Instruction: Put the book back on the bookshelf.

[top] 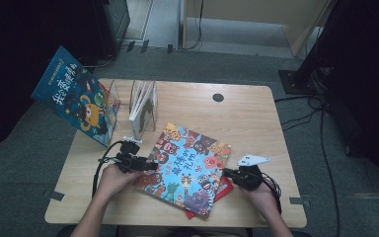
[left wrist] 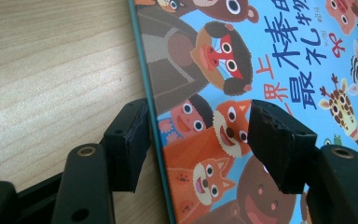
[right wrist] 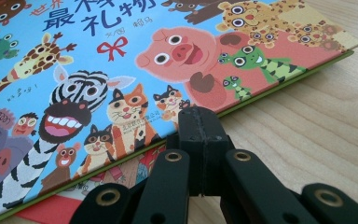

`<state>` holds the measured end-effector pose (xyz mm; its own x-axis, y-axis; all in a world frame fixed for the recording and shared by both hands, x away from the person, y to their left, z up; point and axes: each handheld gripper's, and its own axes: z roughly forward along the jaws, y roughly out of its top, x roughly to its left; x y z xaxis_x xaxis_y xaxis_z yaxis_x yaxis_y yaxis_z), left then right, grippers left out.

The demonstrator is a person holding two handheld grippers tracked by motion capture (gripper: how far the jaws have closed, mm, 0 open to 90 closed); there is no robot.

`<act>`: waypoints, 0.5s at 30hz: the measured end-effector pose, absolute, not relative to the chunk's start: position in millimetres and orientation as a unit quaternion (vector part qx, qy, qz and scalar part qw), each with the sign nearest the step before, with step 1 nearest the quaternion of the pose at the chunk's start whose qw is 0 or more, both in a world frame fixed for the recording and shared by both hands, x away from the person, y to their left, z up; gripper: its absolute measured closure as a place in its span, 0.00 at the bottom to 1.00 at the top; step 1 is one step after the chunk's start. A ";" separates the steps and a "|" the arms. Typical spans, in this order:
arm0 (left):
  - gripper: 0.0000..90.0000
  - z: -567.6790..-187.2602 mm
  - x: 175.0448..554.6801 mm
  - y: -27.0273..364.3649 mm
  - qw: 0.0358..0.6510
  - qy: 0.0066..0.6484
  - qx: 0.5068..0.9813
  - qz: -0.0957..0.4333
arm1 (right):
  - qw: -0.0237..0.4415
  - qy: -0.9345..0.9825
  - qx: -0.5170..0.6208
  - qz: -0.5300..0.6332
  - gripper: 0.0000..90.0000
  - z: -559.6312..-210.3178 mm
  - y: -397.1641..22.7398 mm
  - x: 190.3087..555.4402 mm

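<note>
A picture book (top: 187, 168) with cartoon animals on a blue cover lies flat mid-table, on top of a red book (top: 223, 190). My left gripper (top: 150, 166) is at its left edge. In the left gripper view the left gripper (left wrist: 198, 140) is open, one jaw over the bare wood and the other over the cover (left wrist: 261, 70), with the book's edge between them. My right gripper (top: 225, 172) is at the book's right edge. In the right gripper view the right gripper (right wrist: 200, 119) is shut with nothing between its jaws. Its tip touches the cover's edge (right wrist: 121, 70) just above the red book (right wrist: 51, 210).
The wooden table (top: 246, 118) carries a clear book stand (top: 143, 106) with a few upright books at the back left. A blue book (top: 74, 96) leans beside it over the table's left edge. A round black cap (top: 218, 97) sits in the tabletop at the back.
</note>
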<state>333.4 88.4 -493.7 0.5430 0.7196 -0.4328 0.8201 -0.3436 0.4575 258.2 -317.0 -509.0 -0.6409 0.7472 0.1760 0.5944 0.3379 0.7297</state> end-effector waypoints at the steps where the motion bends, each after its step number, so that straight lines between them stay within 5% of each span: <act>1: 0.44 -493.4 333.5 88.8 0.323 0.474 0.815 -0.080 | 0.096 0.813 0.413 0.399 1.00 -508.9 -316.8 258.6; 15: 0.52 -493.1 337.6 94.2 0.318 0.481 0.812 -0.088 | 0.102 0.807 0.417 0.405 1.00 -510.6 -314.0 264.0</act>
<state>337.6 94.2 -493.1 0.5218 0.7254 -0.4489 0.8375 -0.3355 0.4313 264.0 -314.0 -510.6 -0.6321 0.7552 0.1735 0.5906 0.3245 0.7389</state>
